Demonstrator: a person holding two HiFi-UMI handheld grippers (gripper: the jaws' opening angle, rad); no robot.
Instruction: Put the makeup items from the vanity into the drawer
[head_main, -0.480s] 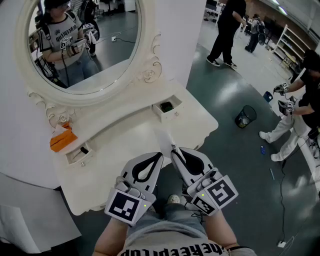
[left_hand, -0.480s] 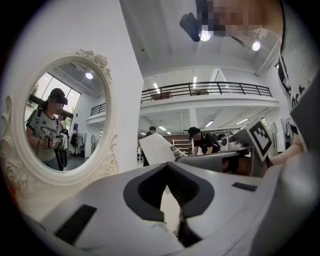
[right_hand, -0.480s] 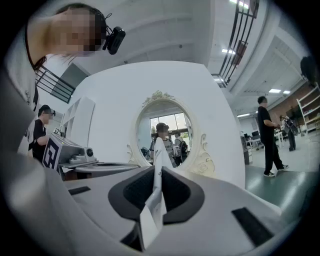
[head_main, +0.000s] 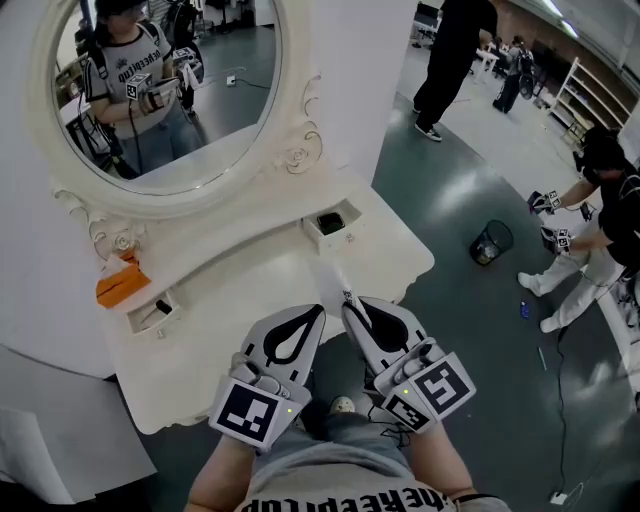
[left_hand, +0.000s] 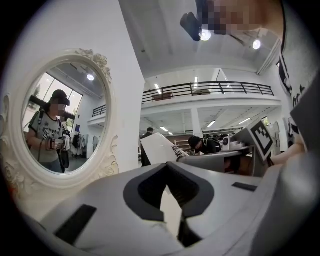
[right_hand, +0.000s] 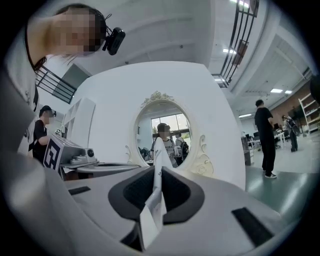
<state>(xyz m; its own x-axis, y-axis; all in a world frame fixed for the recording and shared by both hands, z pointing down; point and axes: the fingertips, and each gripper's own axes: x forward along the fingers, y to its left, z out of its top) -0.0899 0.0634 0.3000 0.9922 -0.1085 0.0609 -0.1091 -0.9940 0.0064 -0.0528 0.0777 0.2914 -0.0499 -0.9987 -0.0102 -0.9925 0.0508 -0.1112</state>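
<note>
In the head view a white vanity (head_main: 240, 300) with an oval mirror (head_main: 170, 90) stands in front of me. Both grippers hover side by side over its front edge. My right gripper (head_main: 347, 300) is shut on a flat white packet (head_main: 328, 275) with small black print, which sticks out towards the mirror. The packet (right_hand: 161, 150) stands on edge between the right gripper's (right_hand: 157, 169) dark pads. My left gripper (head_main: 320, 308) is shut with nothing in it; the left gripper (left_hand: 167, 165) shows its tips meeting. An orange item (head_main: 122, 282) lies at the vanity's left.
Two small drawers stand open on the vanity top: the left one (head_main: 155, 312) and the right one (head_main: 330, 222), each with something dark inside. A black waste bin (head_main: 490, 240) is on the floor to the right. People stand and crouch further right.
Both grippers stay where they were, the packet still held. The head view has shifted slightly, and the people on the right have moved a little.
</note>
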